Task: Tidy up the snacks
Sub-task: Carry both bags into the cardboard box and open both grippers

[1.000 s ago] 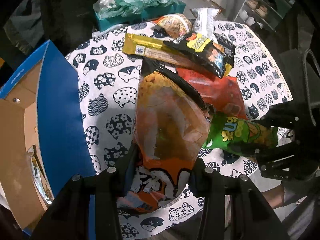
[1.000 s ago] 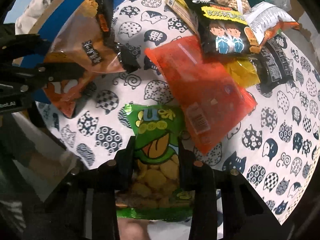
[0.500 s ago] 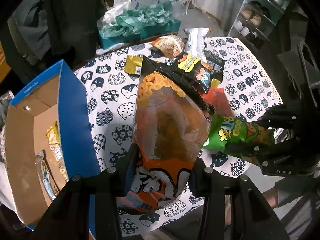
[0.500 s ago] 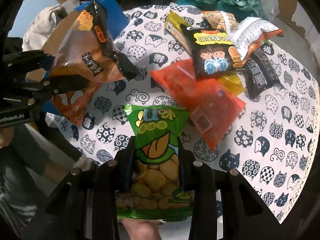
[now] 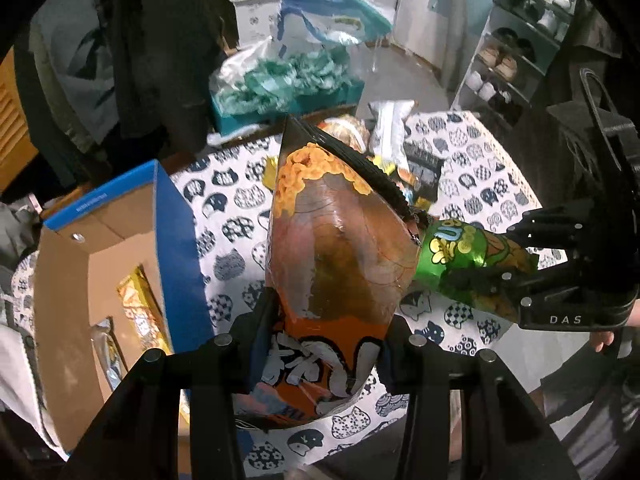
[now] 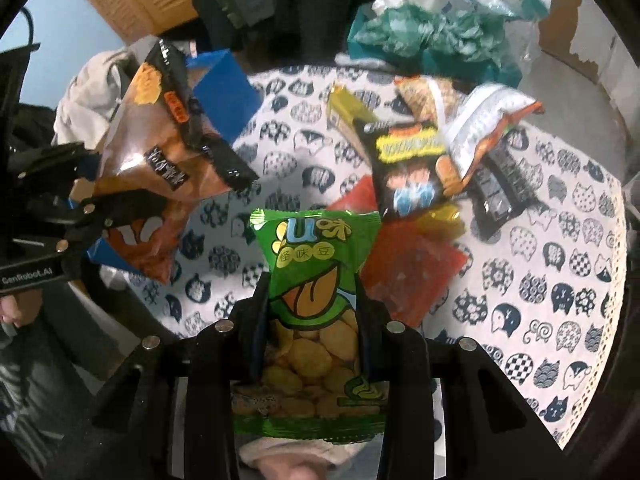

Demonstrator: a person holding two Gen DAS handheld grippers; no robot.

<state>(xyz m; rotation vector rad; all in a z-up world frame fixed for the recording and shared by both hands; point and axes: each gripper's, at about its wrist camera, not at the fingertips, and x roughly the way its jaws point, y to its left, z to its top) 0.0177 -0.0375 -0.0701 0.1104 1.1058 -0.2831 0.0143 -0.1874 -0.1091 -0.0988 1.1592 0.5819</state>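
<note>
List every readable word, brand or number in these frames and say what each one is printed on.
"DAS": body of the right tongs.
"GenRobot.AI": body of the left tongs.
"U味" and "怪味豆": green snack bag.
Black labels on the orange snack bag: too blurred.
Black-and-yellow packet and blue-edged box: print unreadable.

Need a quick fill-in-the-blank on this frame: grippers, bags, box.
1. The left gripper is shut on the ____ bag.
2. The right gripper is shut on the ____ bag.
3. The box has a ____ outer wall.
4. The tablecloth is printed with ____.

Missing words: orange; green; blue; cats
</note>
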